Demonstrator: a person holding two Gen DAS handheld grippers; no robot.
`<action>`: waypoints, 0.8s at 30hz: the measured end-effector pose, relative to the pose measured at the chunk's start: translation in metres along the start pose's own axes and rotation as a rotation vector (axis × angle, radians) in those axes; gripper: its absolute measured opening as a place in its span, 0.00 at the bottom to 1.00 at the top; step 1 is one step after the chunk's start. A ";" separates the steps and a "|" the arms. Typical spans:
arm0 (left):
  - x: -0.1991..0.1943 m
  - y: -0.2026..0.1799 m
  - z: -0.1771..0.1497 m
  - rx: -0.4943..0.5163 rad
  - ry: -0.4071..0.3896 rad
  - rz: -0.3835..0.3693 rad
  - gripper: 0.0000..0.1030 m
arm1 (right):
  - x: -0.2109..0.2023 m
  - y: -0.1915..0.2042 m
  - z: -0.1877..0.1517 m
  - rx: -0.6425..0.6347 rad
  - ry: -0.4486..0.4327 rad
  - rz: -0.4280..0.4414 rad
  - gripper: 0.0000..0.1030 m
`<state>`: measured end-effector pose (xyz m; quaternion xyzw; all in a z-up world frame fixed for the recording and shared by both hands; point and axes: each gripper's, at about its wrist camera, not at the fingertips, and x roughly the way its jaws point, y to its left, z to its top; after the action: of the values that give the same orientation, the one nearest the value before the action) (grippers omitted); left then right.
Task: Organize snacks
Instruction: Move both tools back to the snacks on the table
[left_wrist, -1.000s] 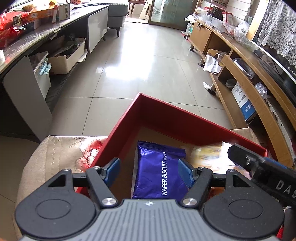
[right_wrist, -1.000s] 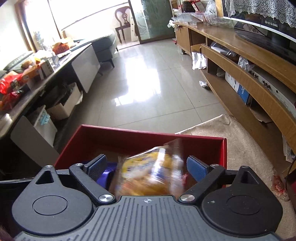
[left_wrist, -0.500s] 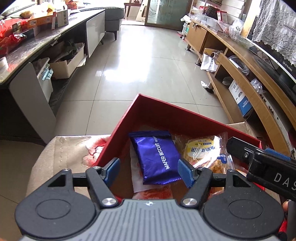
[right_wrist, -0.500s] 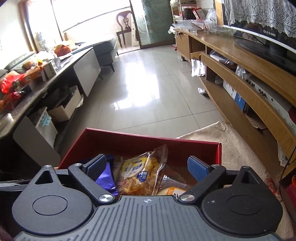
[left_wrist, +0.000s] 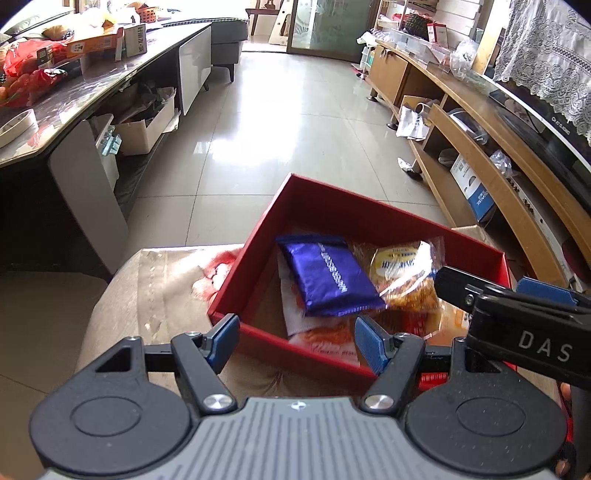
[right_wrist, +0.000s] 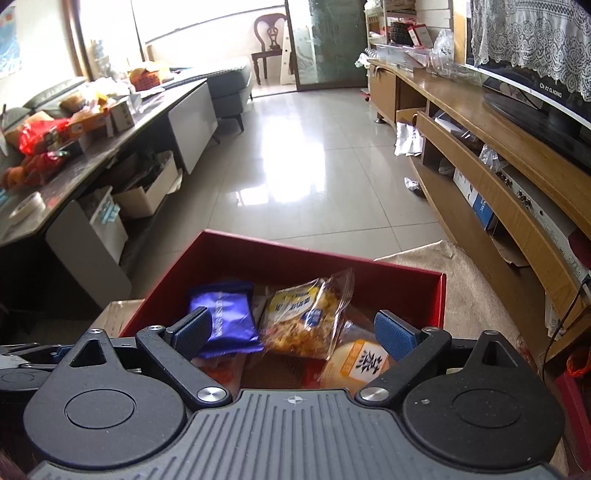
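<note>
Left wrist view, change: the clear-wrapped yellow pastry packet (left_wrist: 404, 273), a blur in mid-air one second ago, now lies at rest in the shallow red cardboard box (left_wrist: 334, 206), touching the right edge of the glossy purple wafer-biscuit packet (left_wrist: 327, 278). The purple packet, close under the camera one second ago, now appears farther off, which suggests the left hand-held gripper (left_wrist: 293, 338) has drawn back.
Left wrist view, gripper: the left hand-held gripper is spread wide and empty, hovering over the box's near rim; its blue pads (left_wrist: 223, 338) touch nothing.
Left wrist view, setting: the box rests on a beige embroidered cloth (left_wrist: 155, 291) covering the tabletop.
Right wrist view, change: the pastry packet (right_wrist: 304, 319) is sharp and settled, no longer between the fingers.
Right wrist view, gripper: the right hand-held gripper (right_wrist: 293, 330) stands wide apart, holding nothing, above the box (right_wrist: 437, 299).
Right wrist view, contents: an orange packet with a white label (right_wrist: 360, 363) lies nearest, partly hidden.
Task meaning: judged from the contents, both releases are done and several snacks are boxed; whether more remain outside cannot be told.
</note>
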<state>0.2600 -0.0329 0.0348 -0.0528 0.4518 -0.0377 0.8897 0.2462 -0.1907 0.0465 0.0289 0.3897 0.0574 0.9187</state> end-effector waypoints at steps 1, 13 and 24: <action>-0.003 0.001 -0.003 0.001 0.002 -0.001 0.63 | -0.002 0.002 -0.002 -0.007 0.004 -0.002 0.94; -0.029 0.025 -0.041 -0.022 0.041 -0.009 0.63 | -0.021 0.030 -0.026 -0.067 0.058 0.020 0.94; -0.041 0.048 -0.086 0.026 0.108 -0.017 0.63 | -0.032 0.054 -0.064 -0.140 0.140 0.019 0.94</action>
<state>0.1673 0.0144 0.0110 -0.0431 0.4983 -0.0540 0.8643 0.1737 -0.1403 0.0304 -0.0357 0.4476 0.0952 0.8884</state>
